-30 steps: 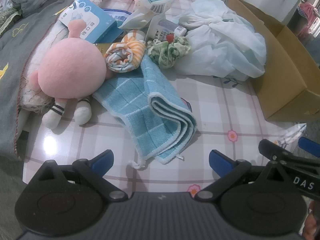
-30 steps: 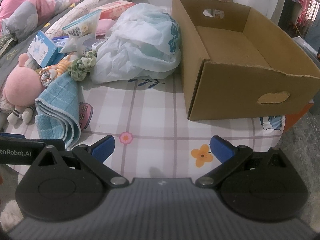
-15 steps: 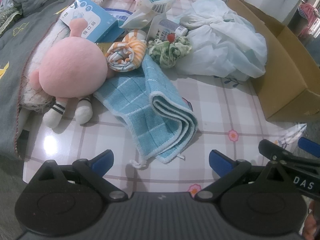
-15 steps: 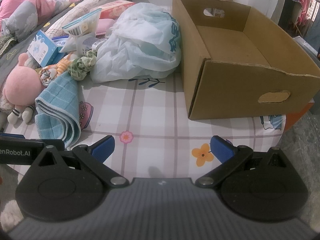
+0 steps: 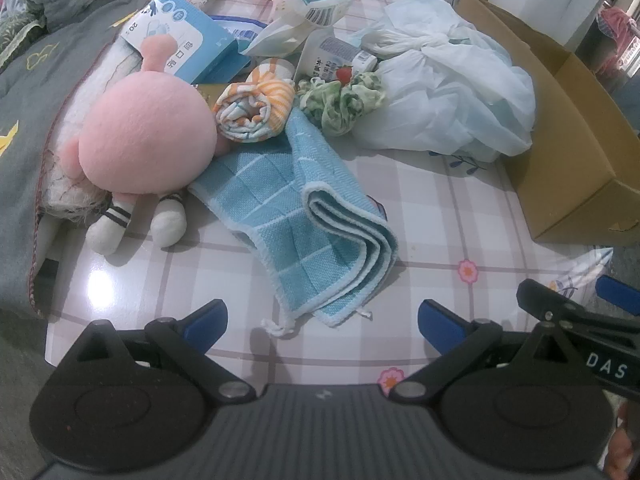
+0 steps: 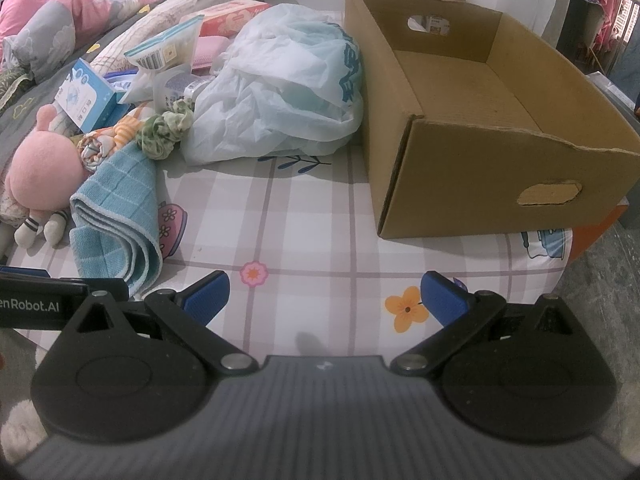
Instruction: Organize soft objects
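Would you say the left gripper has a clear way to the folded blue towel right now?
Probably yes. The left gripper is open, and the blue towel lies just ahead of it on the tablecloth, with nothing between them.

Home bedroom: bed with grey quilt (image 5: pixel 32 92), pink bedding (image 6: pixel 80 4) beside cluttered table (image 6: pixel 304 216).

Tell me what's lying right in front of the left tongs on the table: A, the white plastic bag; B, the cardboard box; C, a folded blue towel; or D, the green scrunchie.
C: the folded blue towel lies nearest the open left tongs, its corner just ahead of the tips, on the table.
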`<state>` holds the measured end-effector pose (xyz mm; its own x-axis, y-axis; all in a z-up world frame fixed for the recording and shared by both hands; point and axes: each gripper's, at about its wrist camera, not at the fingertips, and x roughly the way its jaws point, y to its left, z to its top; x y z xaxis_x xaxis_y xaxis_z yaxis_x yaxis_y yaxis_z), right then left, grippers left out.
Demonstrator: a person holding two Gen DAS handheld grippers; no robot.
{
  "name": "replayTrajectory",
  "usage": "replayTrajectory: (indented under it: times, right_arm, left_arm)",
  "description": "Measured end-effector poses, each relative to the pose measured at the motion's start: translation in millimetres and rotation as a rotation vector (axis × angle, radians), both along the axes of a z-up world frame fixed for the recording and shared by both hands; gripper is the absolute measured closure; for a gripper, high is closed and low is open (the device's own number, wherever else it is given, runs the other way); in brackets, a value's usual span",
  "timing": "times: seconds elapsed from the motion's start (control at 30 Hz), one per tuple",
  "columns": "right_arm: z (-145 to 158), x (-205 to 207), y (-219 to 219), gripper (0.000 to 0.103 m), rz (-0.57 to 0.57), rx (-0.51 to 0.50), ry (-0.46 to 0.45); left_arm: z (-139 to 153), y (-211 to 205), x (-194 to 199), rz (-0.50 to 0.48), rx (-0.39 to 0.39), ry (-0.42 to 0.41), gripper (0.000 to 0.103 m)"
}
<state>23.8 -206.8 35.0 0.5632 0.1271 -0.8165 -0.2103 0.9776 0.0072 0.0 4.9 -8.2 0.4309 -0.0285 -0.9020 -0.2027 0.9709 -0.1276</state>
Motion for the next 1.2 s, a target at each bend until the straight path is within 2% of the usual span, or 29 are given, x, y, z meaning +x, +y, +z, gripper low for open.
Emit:
replayTrajectory:
  times: [0.4, 0.57, 0.67, 0.83, 0.93, 1.07, 1.2]
  right_arm:
    - [-1, 0, 1, 0.001, 0.001, 0.003, 0.002]
    - [-3, -2, 2, 0.001, 0.008, 0.035, -0.004]
    - [1, 0, 7, 0.001, 0.035, 0.055, -0.017]
    - [12, 2, 25, 0.001, 0.109, 0.072, -0.089]
    - [19, 4, 38, 0.001, 0.157, 0.098, -0.128]
    - [26, 11, 55, 0.001, 0.219, 0.128, -0.162]
    - [31, 21, 70, 0.001, 0.260, 0.175, -0.166]
  left_arm:
    - [-1, 2, 0, 0.001, 0.000, 0.001, 0.001]
    - [-1, 10, -5, 0.004, 0.005, -0.016, 0.001]
    - [5, 18, -11, 0.019, 0.021, -0.058, 0.001]
    - [13, 42, -25, 0.062, 0.063, -0.154, 0.001]
    - [14, 57, -34, 0.090, 0.046, -0.209, 0.001]
    - [14, 74, -41, 0.135, 0.006, -0.249, 0.002]
    - [20, 83, -45, 0.148, 0.052, -0.275, 0.005]
